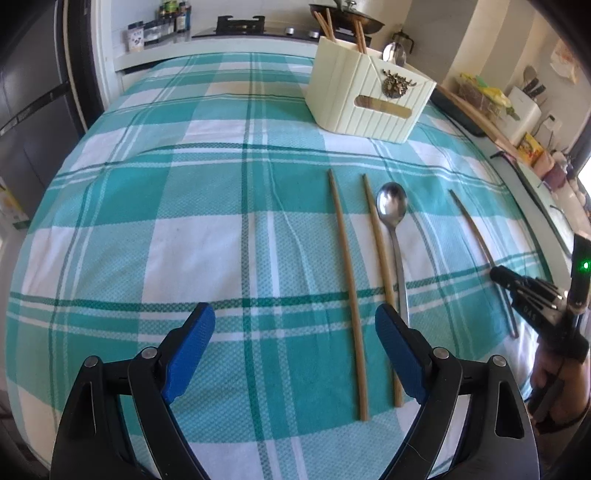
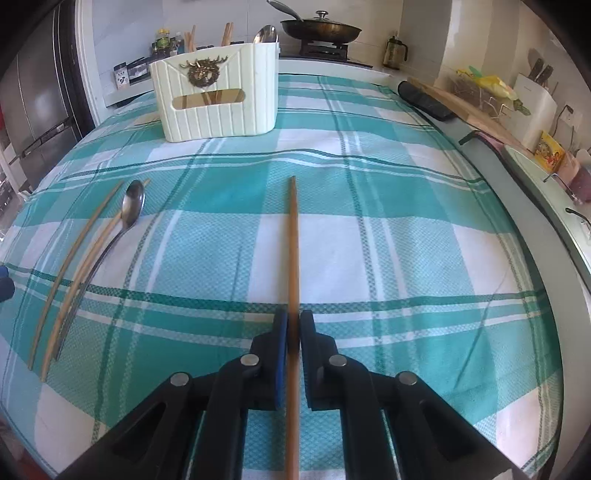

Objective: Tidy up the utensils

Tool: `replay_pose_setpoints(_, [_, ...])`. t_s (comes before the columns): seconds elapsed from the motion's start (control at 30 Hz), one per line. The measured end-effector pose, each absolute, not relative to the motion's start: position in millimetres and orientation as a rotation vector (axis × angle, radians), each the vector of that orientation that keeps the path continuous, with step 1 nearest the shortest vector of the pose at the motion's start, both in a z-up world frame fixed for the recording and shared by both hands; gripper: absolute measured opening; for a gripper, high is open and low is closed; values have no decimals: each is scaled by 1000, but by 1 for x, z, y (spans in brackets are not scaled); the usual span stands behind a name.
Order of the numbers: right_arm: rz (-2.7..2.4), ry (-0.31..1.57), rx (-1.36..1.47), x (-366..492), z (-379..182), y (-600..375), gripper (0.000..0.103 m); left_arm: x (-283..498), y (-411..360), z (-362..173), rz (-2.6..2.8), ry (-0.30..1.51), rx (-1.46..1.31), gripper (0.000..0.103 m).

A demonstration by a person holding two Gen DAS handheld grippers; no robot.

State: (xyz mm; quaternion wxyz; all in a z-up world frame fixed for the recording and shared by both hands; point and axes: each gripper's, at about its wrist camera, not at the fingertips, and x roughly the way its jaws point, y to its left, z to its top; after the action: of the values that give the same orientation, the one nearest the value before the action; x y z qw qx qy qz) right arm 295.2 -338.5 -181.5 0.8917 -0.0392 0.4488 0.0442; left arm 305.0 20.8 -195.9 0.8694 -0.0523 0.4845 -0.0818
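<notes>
My right gripper (image 2: 293,325) is shut on a wooden chopstick (image 2: 293,240) that lies along the teal checked cloth (image 2: 388,240); the same gripper (image 1: 496,275) and chopstick (image 1: 476,236) show at the right of the left wrist view. My left gripper (image 1: 295,325) is open and empty, low over the cloth. Two loose chopsticks (image 1: 345,280) (image 1: 380,266) and a metal spoon (image 1: 393,221) lie side by side just right of it. A cream utensil holder (image 1: 369,96) (image 2: 218,99) stands at the far side with chopsticks and a spoon in it.
A stove with a lidded pan (image 2: 319,27) and spice jars (image 1: 173,14) sit beyond the table. A wooden board (image 2: 461,107), a knife block (image 2: 535,96) and packets line the counter on the right. A dark fridge (image 2: 33,110) stands at the left.
</notes>
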Motion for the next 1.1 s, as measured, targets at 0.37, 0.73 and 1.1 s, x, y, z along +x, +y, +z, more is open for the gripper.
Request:
replay_pose_setpoints(0.37, [99, 884, -70, 286, -185, -344, 37, 342, -15, -216, -173, 1032, 7, 88])
replay_pose_setpoints(0.73, [99, 855, -72, 284, -187, -344, 37, 342, -6, -221, -119, 1019, 21, 9])
replay_pose_setpoints(1.1, [97, 853, -75, 284, -187, -345, 37, 332, 22, -222, -52, 1026, -105, 11])
